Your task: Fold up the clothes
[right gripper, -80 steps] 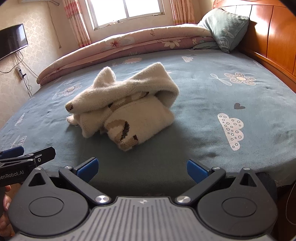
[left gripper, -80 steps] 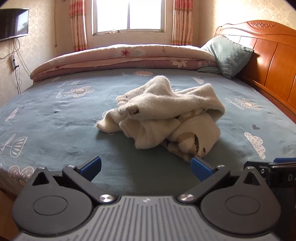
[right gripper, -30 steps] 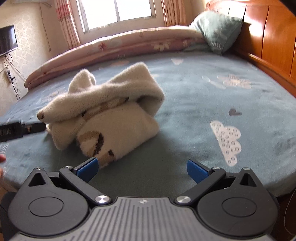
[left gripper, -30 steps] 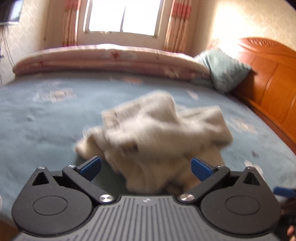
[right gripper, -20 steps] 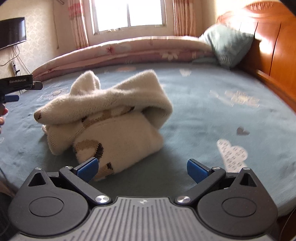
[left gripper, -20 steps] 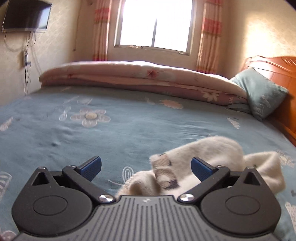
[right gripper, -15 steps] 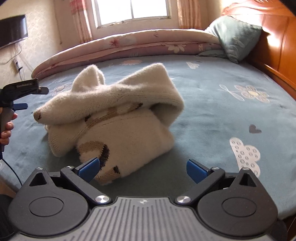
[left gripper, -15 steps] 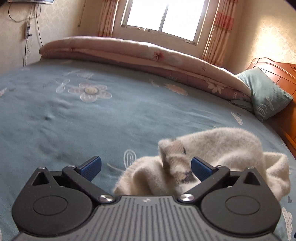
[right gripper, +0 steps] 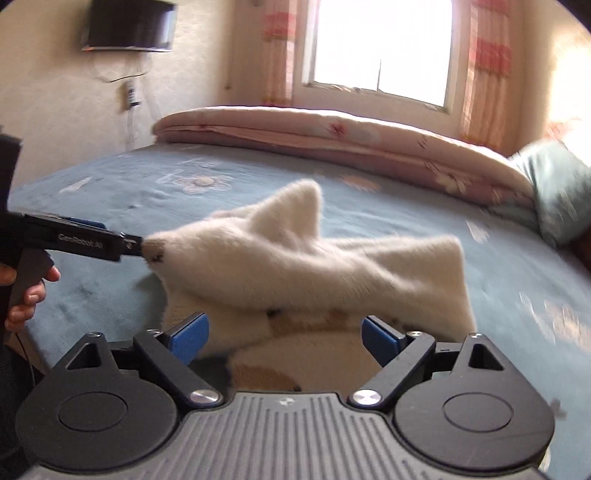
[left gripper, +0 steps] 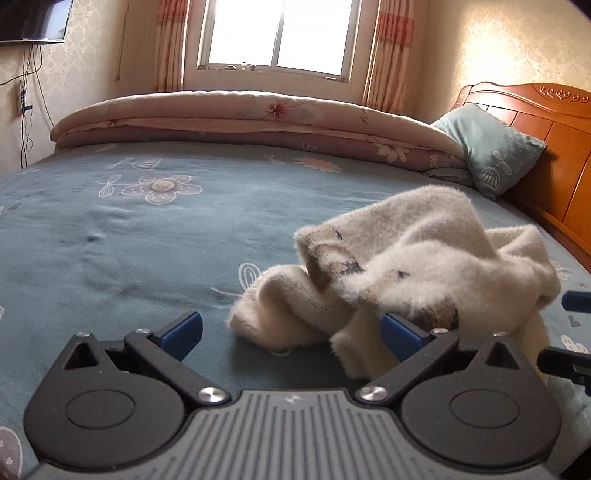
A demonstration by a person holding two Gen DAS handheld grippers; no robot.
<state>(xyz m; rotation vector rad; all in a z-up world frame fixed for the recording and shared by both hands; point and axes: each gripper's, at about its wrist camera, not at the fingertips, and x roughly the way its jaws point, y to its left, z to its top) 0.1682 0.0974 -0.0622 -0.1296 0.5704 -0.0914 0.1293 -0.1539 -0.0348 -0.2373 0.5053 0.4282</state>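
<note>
One line of lettering could be read: white print along the black side of the left gripper [right gripper: 135, 246], seen at the left of the right wrist view, spelling what looked like "GenRobot.AI", a little blurred. Nothing legible showed on the wall-mounted television [right gripper: 127, 24], and the blue bedsheet [left gripper: 110, 240] carried only flower drawings, no words.

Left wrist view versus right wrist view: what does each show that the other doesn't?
Only the left wrist view: the orange wooden headboard and the left gripper's open jaws straddling the sweater's near edge.

Only the right wrist view: the hand on the left gripper's handle, that gripper's tip at a sweater corner, and the right gripper, jaws just closing around fabric.

Both: cream sweater, blue floral sheet, rolled quilt, window.
</note>
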